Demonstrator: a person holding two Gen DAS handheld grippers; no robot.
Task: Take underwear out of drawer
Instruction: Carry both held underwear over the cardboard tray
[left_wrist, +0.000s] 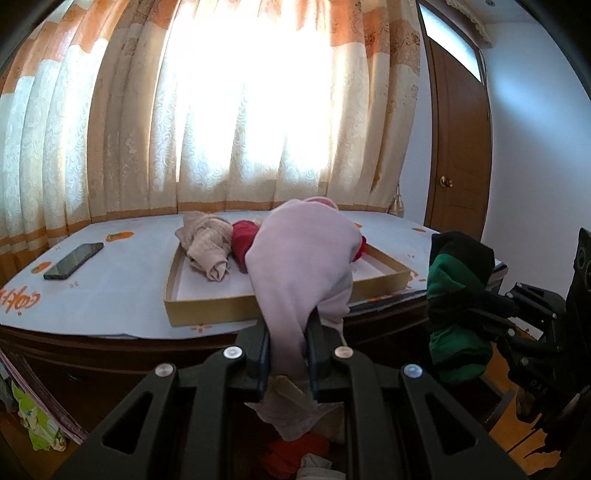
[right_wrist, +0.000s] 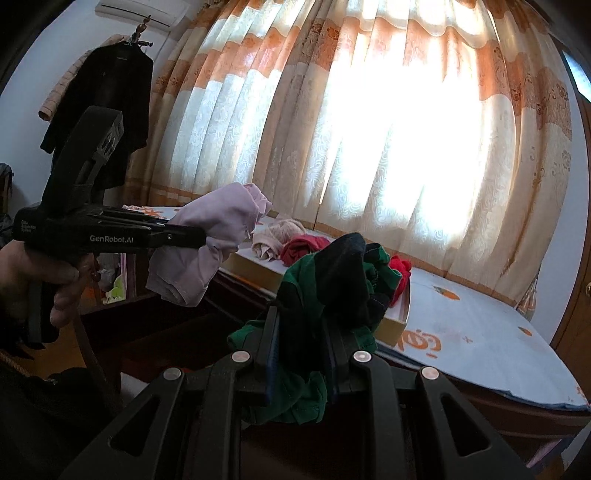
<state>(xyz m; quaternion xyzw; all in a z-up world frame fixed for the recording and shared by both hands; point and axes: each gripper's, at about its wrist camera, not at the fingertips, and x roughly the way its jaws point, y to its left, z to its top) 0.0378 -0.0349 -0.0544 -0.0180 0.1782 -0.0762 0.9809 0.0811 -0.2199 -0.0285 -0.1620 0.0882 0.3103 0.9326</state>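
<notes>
"GenRobot.AI" lettering on left tool (right_wrist: 207, 236), clamping lilac underwear (right_wrist: 218, 225)

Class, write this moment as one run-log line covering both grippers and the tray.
left gripper: shut on pink underwear | right gripper: shut on green underwear | tray: holds beige and red garments
</notes>
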